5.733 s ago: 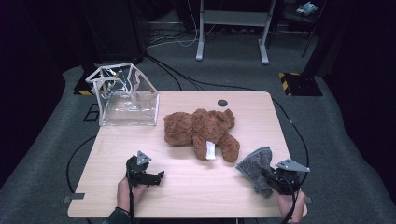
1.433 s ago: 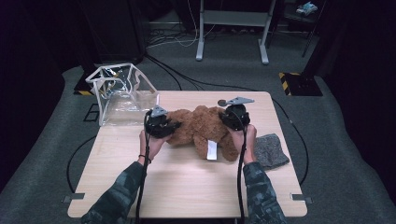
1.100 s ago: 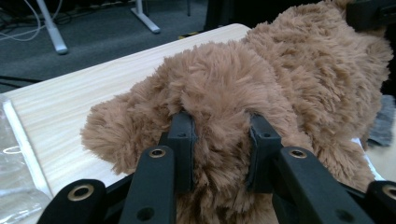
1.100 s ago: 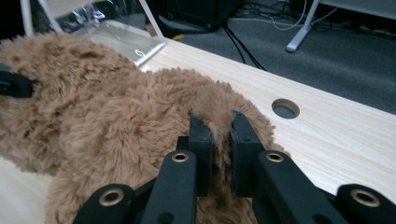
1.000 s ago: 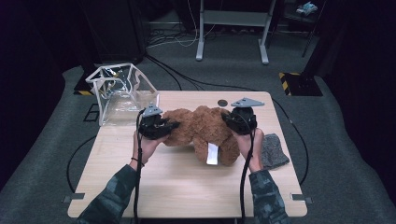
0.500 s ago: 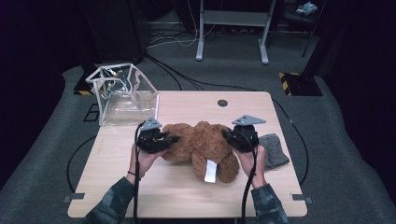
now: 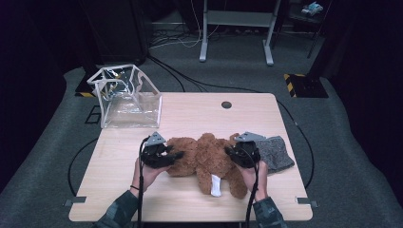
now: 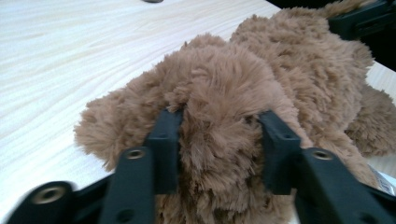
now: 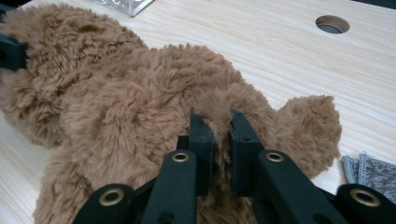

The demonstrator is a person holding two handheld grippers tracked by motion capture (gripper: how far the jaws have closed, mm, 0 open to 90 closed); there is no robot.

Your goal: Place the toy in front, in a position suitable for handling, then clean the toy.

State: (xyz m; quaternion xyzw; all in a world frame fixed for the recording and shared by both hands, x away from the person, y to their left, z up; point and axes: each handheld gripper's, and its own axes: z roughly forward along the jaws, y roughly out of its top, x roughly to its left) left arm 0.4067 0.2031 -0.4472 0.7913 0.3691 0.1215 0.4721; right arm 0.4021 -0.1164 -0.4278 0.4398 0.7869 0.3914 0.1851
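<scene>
Bear [image 7: 204, 159] lies flat near the front-centre of the table [image 7: 190, 114], label [image 7: 216, 185] at its 6 o'clock. Grey cloth [image 7: 275, 153] sits just beside it at 3, clear bag [image 7: 126, 97] well off at 10.

L gripper [image 7: 173, 156] is at the bear's 9 o'clock end. Its jaws have just been opening, now about half open w/ a limb's fur bulging between them; pads touch the pile but look slack.

R gripper [image 9: 218, 128] is at the 3 o'clock end, jaws nearly closed, pinching a thin tuft of fur.

Step looks like setting the bear down and letting go. To do it well: let the R pinch go too, then back both grippers straight out toward 9 and 3 so no fur snags and drags the bear. Keep clear of the cloth.
</scene>
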